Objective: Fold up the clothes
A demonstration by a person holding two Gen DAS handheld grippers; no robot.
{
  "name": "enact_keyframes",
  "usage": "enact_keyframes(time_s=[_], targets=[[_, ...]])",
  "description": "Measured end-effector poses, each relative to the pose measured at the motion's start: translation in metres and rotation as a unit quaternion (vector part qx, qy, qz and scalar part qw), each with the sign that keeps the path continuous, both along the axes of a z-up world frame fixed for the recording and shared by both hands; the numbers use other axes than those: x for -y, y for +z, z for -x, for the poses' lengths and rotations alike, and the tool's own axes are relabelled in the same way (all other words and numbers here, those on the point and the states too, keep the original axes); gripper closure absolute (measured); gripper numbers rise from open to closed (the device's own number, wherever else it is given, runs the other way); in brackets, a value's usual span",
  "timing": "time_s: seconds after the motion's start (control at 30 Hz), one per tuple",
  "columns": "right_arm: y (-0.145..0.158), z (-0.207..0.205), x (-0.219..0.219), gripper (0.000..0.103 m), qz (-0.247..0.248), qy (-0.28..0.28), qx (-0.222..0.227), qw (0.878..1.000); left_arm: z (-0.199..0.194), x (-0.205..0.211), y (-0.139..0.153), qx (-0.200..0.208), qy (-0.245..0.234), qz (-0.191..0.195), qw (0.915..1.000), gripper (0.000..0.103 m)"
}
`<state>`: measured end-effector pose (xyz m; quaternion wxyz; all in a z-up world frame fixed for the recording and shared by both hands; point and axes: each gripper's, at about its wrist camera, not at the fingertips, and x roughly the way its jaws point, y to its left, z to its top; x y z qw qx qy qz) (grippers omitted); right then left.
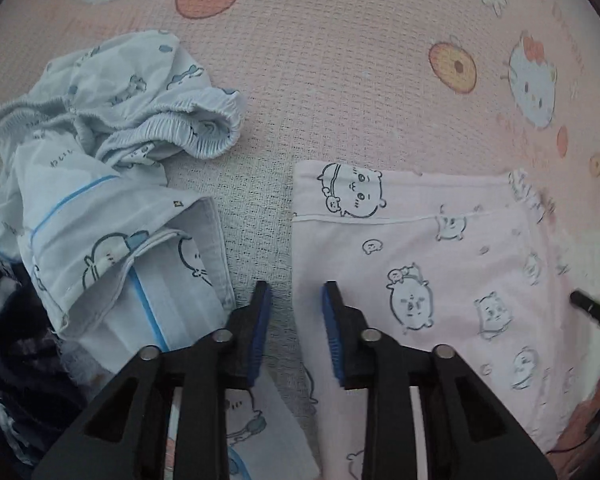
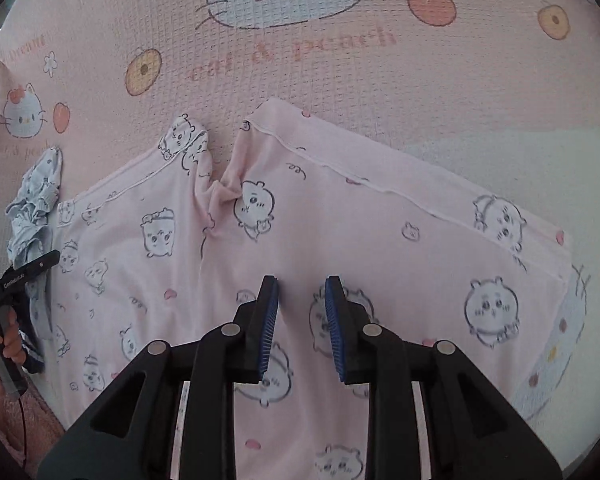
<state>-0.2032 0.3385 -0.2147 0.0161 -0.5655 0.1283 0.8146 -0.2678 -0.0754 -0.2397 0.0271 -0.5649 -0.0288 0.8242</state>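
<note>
Both grippers (image 1: pixel 296 296) (image 2: pixel 302 292) hover agape — seemingly empty — over pink garment (image 2: pixel 340 232).

The pink pajama top (image 2: pixel 340 240) lies spread on the blanket (image 2: pixel 300 60). To its left (seen from the left wrist) a crumpled blue pajama set (image 1: pixel 112 184) lies heaped, apart from it, blanket between.

Soft, even daylight with faint shadows; fisheye bending and dark corners, slight blur toward the edges.
</note>
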Motion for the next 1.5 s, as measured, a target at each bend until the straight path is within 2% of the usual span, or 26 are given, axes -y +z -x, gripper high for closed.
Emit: enact_keyframes(time_s=[0.03, 0.13, 0.27, 0.33, 0.4, 0.47, 0.53, 0.57, 0.63, 0.7, 0.8, 0.87, 0.93, 1.03, 1.07, 1.13, 1.17, 1.2, 1.27, 1.33, 1.37, 1.4, 1.47, 1.5], targets=[[-0.003, 0.005, 0.001, 0.079, -0.001, 0.002, -0.004, 1.000, -0.001, 0.001, 0.001, -0.002, -0.001, -0.005, 1.0000, 0.102], [-0.010, 0.007, -0.002, 0.079, 0.015, -0.008, -0.017, 1.000, -0.001, 0.017, 0.006, -0.008, 0.033, -0.030, 0.9990, 0.102], [-0.012, -0.001, -0.015, 0.079, 0.047, -0.027, -0.030, 0.998, -0.002, 0.034, 0.009, -0.007, 0.048, -0.035, 0.9982, 0.102], [-0.011, -0.003, -0.021, 0.079, 0.056, -0.029, -0.031, 0.998, 0.000, 0.034, 0.002, 0.019, 0.044, -0.020, 0.9986, 0.101], [-0.009, -0.004, -0.028, 0.079, 0.061, -0.028, -0.032, 0.997, 0.000, 0.026, 0.010, 0.020, 0.045, 0.015, 0.9987, 0.101], [-0.008, 0.000, -0.032, 0.078, 0.061, -0.017, -0.030, 0.998, 0.001, -0.003, 0.030, -0.022, 0.012, 0.041, 0.9988, 0.100], [-0.007, 0.005, -0.035, 0.078, 0.060, -0.005, -0.028, 0.998, 0.006, -0.054, 0.040, -0.046, -0.067, 0.029, 0.9962, 0.094], [-0.006, 0.007, -0.034, 0.078, 0.050, 0.003, -0.029, 0.998, 0.010, -0.084, 0.041, -0.051, -0.110, 0.017, 0.9924, 0.090], [-0.004, 0.012, -0.033, 0.078, 0.031, 0.020, -0.031, 0.999, 0.019, -0.144, 0.043, -0.060, -0.197, -0.008, 0.9786, 0.068], [-0.003, 0.013, -0.036, 0.078, 0.018, 0.024, -0.034, 0.999, 0.017, -0.203, 0.036, -0.065, -0.271, -0.025, 0.9600, 0.067], [-0.006, 0.006, -0.051, 0.078, 0.039, 0.008, -0.028, 0.999, 0.013, -0.273, 0.024, -0.058, -0.347, -0.050, 0.9348, 0.068], [-0.009, 0.001, -0.062, 0.078, 0.051, 0.007, -0.025, 0.998, 0.013, -0.302, 0.007, -0.043, -0.372, -0.027, 0.9267, 0.079], [-0.012, -0.002, -0.074, 0.078, 0.070, 0.009, -0.031, 0.997, 0.022, -0.309, -0.008, -0.039, -0.363, 0.005, 0.9309, 0.084], [-0.013, -0.004, -0.095, 0.079, 0.088, -0.017, -0.035, 0.995, 0.049, -0.284, -0.003, -0.043, -0.301, 0.009, 0.9525, 0.089], [-0.012, -0.004, -0.101, 0.082, 0.084, -0.024, -0.036, 0.995, 0.059, -0.271, -0.001, -0.045, -0.277, 0.005, 0.9599, 0.090], [-0.012, -0.002, -0.112, 0.087, 0.084, -0.035, -0.037, 0.995, 0.077, -0.249, -0.001, -0.043, -0.222, 0.024, 0.9738, 0.090], [-0.010, 0.000, -0.115, 0.089, 0.065, -0.045, -0.039, 0.996, 0.083, -0.242, 0.001, -0.045, -0.208, 0.030, 0.9767, 0.090], [-0.007, 0.002, -0.117, 0.089, 0.049, -0.056, -0.042, 0.996, 0.085, -0.237, 0.006, -0.048, -0.204, 0.016, 0.9776, 0.090], [-0.002, -0.001, -0.124, 0.086, 0.040, -0.069, -0.051, 0.996, 0.078, -0.235, 0.020, -0.057, -0.220, -0.042, 0.9728, 0.090], [0.002, -0.005, -0.130, 0.085, 0.058, -0.076, -0.054, 0.994, 0.062, -0.247, 0.026, -0.050, -0.265, -0.076, 0.9601, 0.090], [0.002, -0.007, -0.130, 0.084, 0.073, -0.069, -0.050, 0.994, 0.053, -0.257, 0.024, -0.042, -0.291, -0.076, 0.9528, 0.090], [0.001, -0.010, -0.129, 0.084, 0.085, -0.065, -0.045, 0.993, 0.044, -0.267, 0.020, -0.033, -0.318, -0.072, 0.9448, 0.090], [-0.001, -0.019, -0.130, 0.084, 0.068, -0.083, -0.022, 0.994, 0.030, -0.283, 0.002, -0.026, -0.340, 0.016, 0.9400, 0.090], [-0.002, -0.023, -0.130, 0.084, 0.059, -0.092, -0.010, 0.994, 0.027, -0.285, 0.002, -0.030, -0.327, 0.037, 0.9440, 0.088]])
